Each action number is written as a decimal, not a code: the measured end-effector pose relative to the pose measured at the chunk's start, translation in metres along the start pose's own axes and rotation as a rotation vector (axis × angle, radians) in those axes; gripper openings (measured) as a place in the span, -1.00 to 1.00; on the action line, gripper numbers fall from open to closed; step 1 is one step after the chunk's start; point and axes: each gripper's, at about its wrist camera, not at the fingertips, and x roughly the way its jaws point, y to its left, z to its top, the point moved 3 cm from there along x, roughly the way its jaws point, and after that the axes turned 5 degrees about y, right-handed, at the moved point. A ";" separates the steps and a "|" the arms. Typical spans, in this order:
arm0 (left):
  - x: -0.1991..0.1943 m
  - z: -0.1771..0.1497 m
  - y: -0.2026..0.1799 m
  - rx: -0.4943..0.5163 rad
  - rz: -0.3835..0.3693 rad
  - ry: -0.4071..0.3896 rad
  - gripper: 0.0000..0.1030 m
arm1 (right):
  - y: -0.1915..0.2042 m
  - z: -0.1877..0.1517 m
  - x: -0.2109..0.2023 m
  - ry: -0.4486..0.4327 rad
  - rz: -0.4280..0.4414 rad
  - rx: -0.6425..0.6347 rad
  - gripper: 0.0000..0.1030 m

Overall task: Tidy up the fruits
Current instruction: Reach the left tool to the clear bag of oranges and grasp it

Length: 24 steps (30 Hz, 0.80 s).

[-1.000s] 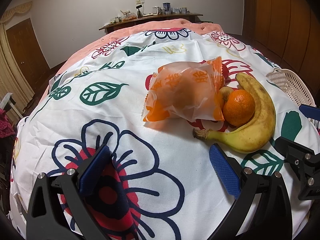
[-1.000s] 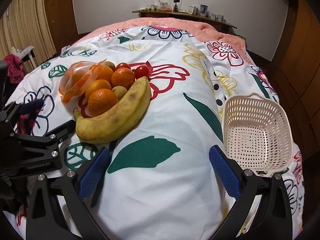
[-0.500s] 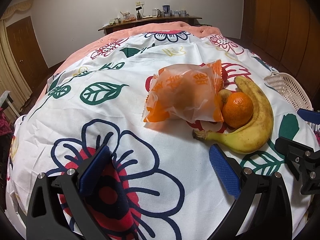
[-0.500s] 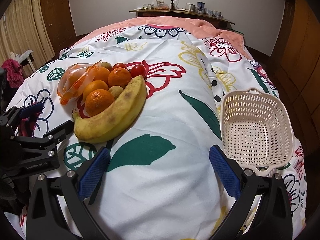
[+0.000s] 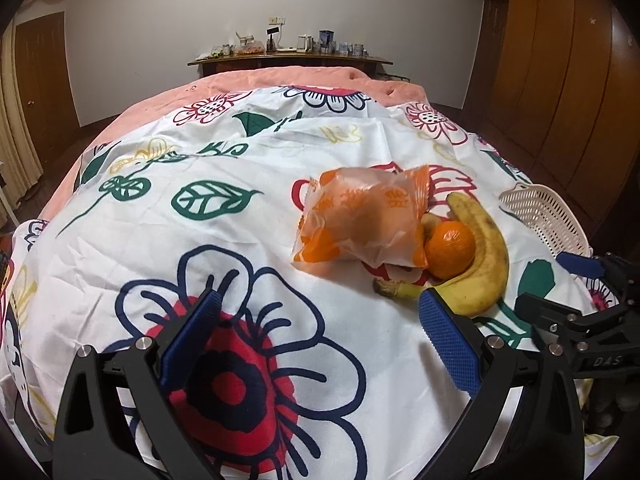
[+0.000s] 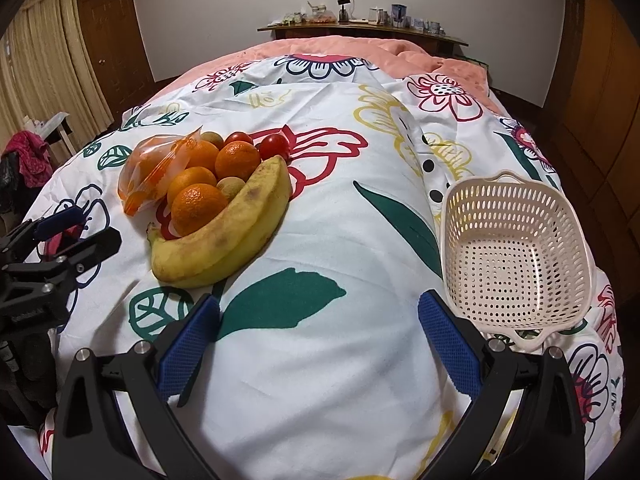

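- Right wrist view: the right hand-held gripper (image 6: 318,336) is spread wide and holds nothing, above the bed (image 6: 320,360); the banana (image 6: 228,236) and oranges (image 6: 200,206) lie ahead-left, the basket (image 6: 516,248) just ahead-right.
- Left hand-held gripper (image 5: 318,336) is also wide and holds nothing; the bag (image 5: 362,216) lies ahead, the banana's stem just beyond its right finger.

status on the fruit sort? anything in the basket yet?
Done: nothing. The white basket holds no fruit. In hand: nothing; the left gripper and right gripper are both open above the floral sheet. Left: the banana, oranges, tomatoes and the orange bag sit in one pile.
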 end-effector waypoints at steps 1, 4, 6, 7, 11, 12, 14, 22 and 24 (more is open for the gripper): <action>-0.001 0.002 0.000 -0.001 -0.007 -0.002 0.95 | 0.000 0.000 0.000 -0.001 0.001 0.001 0.91; -0.008 0.009 -0.002 -0.012 -0.038 -0.009 0.95 | 0.000 0.000 0.000 -0.002 0.001 0.003 0.91; -0.007 0.015 -0.006 -0.010 -0.050 -0.008 0.95 | -0.001 0.000 0.000 -0.003 0.000 0.002 0.91; -0.007 0.020 -0.008 -0.004 -0.045 -0.011 0.95 | -0.001 0.000 0.000 -0.004 0.000 0.003 0.91; -0.003 0.029 -0.014 0.014 -0.029 -0.014 0.95 | -0.001 0.000 0.000 -0.006 0.001 0.003 0.91; -0.001 0.031 -0.016 0.017 -0.028 -0.010 0.95 | -0.001 0.000 0.000 -0.007 0.001 0.003 0.91; 0.003 0.035 -0.017 0.017 -0.027 -0.003 0.95 | -0.001 0.000 0.000 -0.008 0.000 0.003 0.91; 0.015 0.046 -0.017 0.001 -0.027 0.018 0.95 | 0.001 0.000 0.000 -0.010 -0.005 0.002 0.91; 0.016 0.048 -0.018 0.001 -0.023 0.019 0.95 | 0.001 0.000 0.000 -0.010 -0.005 0.001 0.91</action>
